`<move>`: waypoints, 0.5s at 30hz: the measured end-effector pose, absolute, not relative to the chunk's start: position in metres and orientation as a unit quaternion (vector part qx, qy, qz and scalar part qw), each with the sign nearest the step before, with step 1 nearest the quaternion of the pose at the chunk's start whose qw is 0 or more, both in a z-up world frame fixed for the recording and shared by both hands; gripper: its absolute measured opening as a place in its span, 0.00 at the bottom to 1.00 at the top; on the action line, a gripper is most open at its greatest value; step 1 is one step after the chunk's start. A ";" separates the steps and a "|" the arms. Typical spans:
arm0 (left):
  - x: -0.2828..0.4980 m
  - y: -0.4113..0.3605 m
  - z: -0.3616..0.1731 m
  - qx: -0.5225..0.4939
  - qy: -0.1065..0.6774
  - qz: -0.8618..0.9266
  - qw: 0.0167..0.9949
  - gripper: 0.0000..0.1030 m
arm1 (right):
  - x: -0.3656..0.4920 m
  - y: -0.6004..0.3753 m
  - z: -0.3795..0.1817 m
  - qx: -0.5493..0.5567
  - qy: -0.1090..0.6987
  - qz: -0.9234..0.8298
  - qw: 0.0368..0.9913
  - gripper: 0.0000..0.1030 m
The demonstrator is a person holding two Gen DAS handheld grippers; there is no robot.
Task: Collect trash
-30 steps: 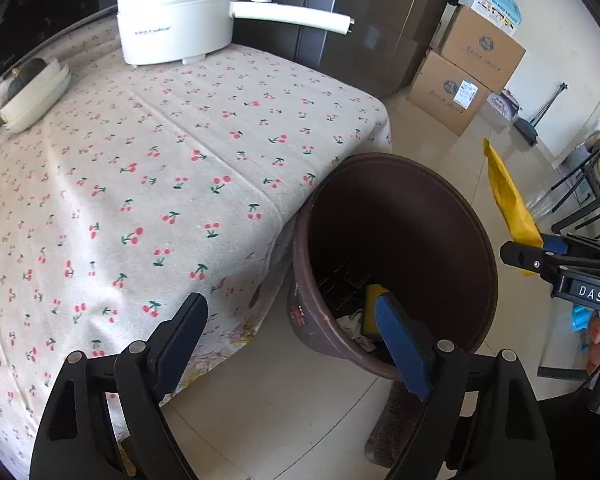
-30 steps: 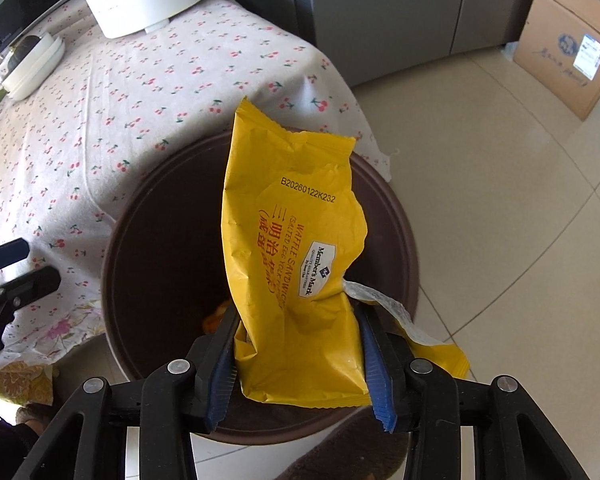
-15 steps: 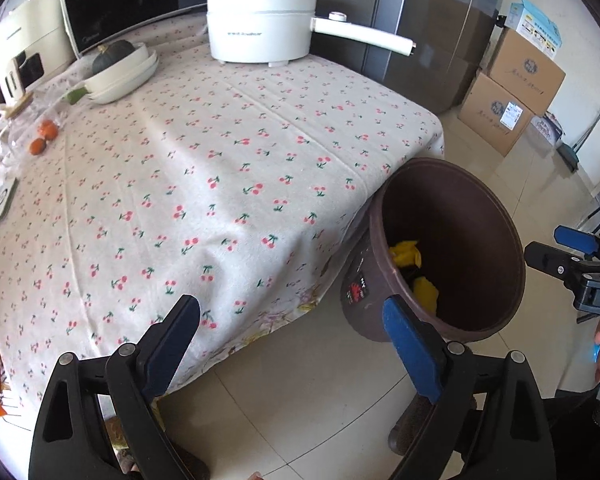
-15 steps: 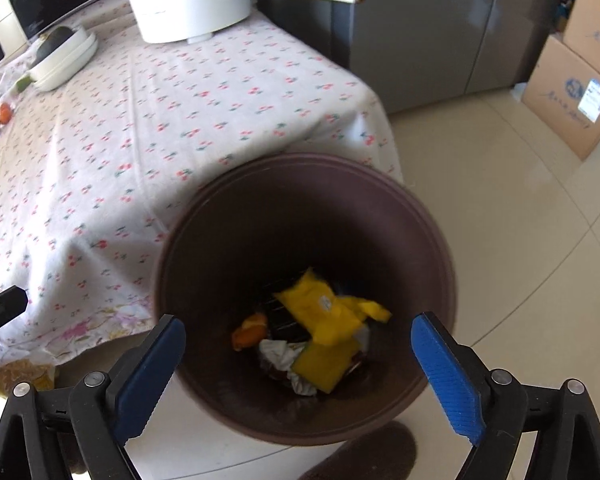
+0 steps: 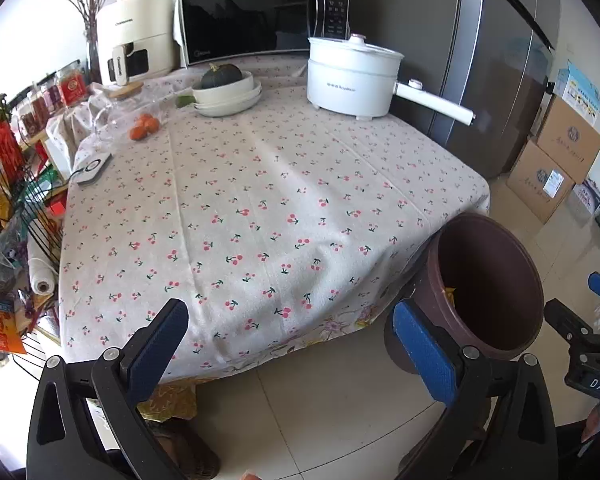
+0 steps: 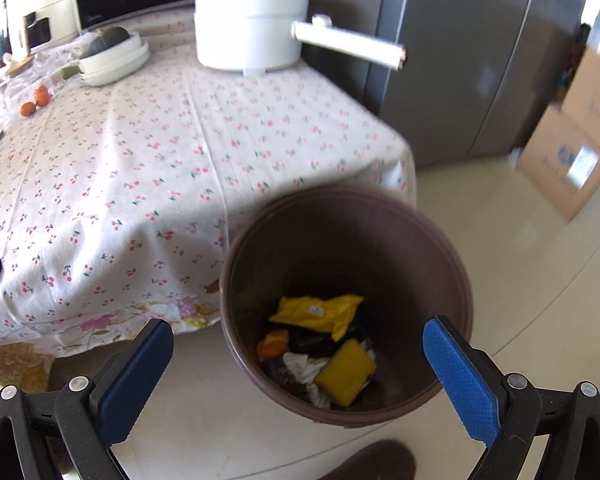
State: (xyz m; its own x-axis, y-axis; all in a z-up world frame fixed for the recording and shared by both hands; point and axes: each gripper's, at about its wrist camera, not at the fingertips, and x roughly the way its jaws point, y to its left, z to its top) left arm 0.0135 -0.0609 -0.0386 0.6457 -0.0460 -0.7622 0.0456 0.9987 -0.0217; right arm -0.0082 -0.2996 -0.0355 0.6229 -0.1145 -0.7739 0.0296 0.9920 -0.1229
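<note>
A cherry-print tabletop (image 5: 260, 200) fills the frame's centre, with one white pot (image 5: 352, 76), stacked bowls (image 5: 228, 94) and two oranges (image 5: 144, 128) set along its upper part. The brown bin (image 6: 340, 240) is seen lower centre in the right view, ahead of the right tool (image 6: 298, 368), with the yellow packet (image 6: 316, 310) inside (nothing blocks it). Both tools' jaws, the left tool (image 5: 292, 344) included, have just been opening and are spread wide, empty.
</note>
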 end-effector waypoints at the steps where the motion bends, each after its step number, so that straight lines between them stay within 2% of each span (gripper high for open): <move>1: 0.011 -0.060 -0.036 -0.002 0.414 -0.022 0.910 1.00 | -0.012 -0.295 -0.033 -0.055 0.423 -0.040 0.903 0.99; 7: 0.000 -0.056 -0.031 0.006 0.382 0.008 0.924 1.00 | -0.022 -0.276 -0.020 -0.060 0.376 -0.034 0.924 0.99; 15: -0.004 -0.049 -0.034 -0.017 0.380 0.014 0.925 1.00 | -0.023 -0.268 -0.015 -0.049 0.354 -0.032 0.933 0.99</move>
State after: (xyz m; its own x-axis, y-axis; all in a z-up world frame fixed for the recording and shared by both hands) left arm -0.0035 -0.0488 -0.0339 0.7111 0.0130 -0.7029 -0.0390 0.9990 -0.0210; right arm -0.0233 -0.2676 -0.0148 0.7470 -0.0946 -0.6580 0.0258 0.9932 -0.1135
